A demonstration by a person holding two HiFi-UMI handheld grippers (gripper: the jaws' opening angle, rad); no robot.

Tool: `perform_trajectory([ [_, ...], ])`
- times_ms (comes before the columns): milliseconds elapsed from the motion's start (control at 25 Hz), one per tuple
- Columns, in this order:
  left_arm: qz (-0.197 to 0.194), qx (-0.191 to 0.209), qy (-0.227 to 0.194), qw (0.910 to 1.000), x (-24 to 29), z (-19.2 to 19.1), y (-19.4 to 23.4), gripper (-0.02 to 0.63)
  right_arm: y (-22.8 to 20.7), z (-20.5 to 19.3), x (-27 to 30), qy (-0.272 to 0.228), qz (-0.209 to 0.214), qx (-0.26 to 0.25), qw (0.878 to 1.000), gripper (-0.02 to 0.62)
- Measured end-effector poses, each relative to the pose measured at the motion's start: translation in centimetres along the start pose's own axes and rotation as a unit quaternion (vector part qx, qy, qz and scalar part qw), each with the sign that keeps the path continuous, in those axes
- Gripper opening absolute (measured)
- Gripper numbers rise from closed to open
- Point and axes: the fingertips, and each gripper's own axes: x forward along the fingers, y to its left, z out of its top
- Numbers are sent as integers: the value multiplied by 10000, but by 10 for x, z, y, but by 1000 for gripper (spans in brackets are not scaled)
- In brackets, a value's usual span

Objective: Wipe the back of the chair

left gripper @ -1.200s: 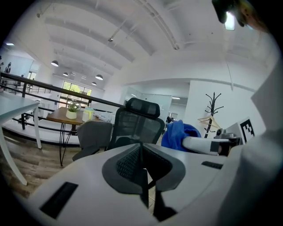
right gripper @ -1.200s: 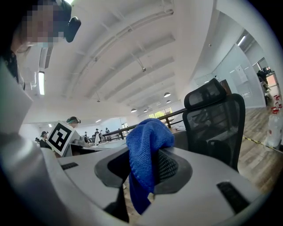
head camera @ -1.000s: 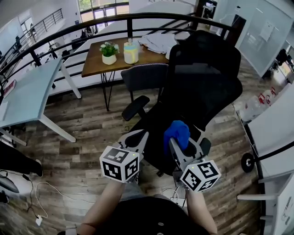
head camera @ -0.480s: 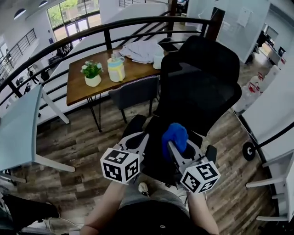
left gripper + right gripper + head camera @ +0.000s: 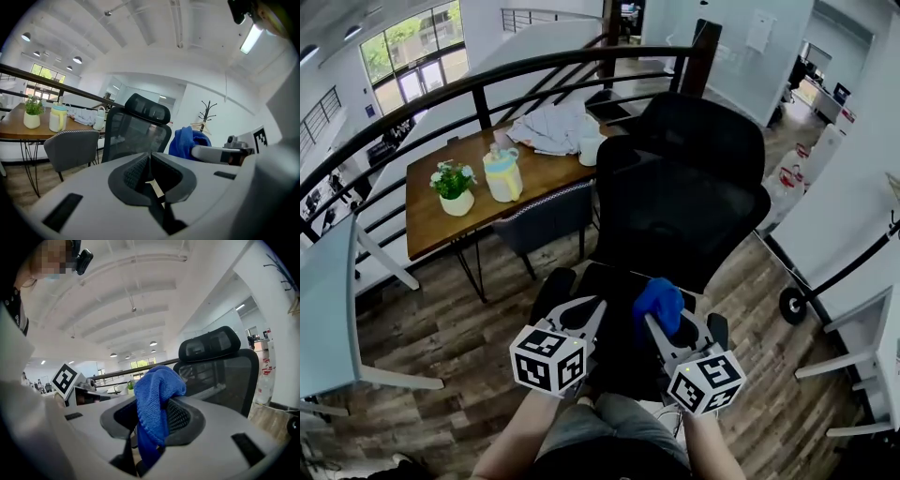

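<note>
1. Your right tool [image 5: 673, 324] is clamped on the blue cloth [image 5: 658, 300]. In the right gripper view the cloth [image 5: 154, 399] bunches above the jaws and a tail hangs down between them.
2. Your left tool [image 5: 581, 309] holds nothing. In the left gripper view its jaws sit pressed together [image 5: 150, 165].
3. The black chair's back [image 5: 680, 216] fills the centre of the head view, above both tools. The cloth is low in the frame, over the seat and apart from the mesh, so no wiping contact is made yet.
4. Slip risk: only a narrow part of the cloth looks pinched. Dragging it across the mesh [image 5: 220, 376] could probably pull it free.
5. Scrape risk: the cloth covers the jaw tips unevenly. Pressing at the wrong angle could put hard plastic on the mesh rather than fabric.
6. Chair movement: an office chair like this likely swivels or tilts. A firm push on the back could turn it away, and your empty left tool is not bracing it.
7. Reach: the headrest [image 5: 703, 122] lies toward the top of the frame, beyond the back. Stretching there over the seat could cost you pressure control.
</note>
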Motion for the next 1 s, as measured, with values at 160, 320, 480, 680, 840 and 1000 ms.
perform_trajectory([
  [160,-79,70,71,9999,22,6,-4,26,-15,9,5,-122,33,127,9998,135],
  [320,-158,164,69,9997,49,20,-12,26,-36,27,9,-248,57,112,9996,135],
  [480,-169,225,28,9996,73,33,-20,26,-63,41,11,-348,51,98,9993,135],
  [680,-177,289,18,9994,97,43,-28,26,-89,56,15,-425,67,124,9990,135],
  [840,-207,369,5,9991,112,52,-26,26,-99,64,25,-408,112,78,9991,135],
  [1000,-262,417,-2,9988,122,61,-25,26,-106,69,32,-426,52,96,9990,135],
])
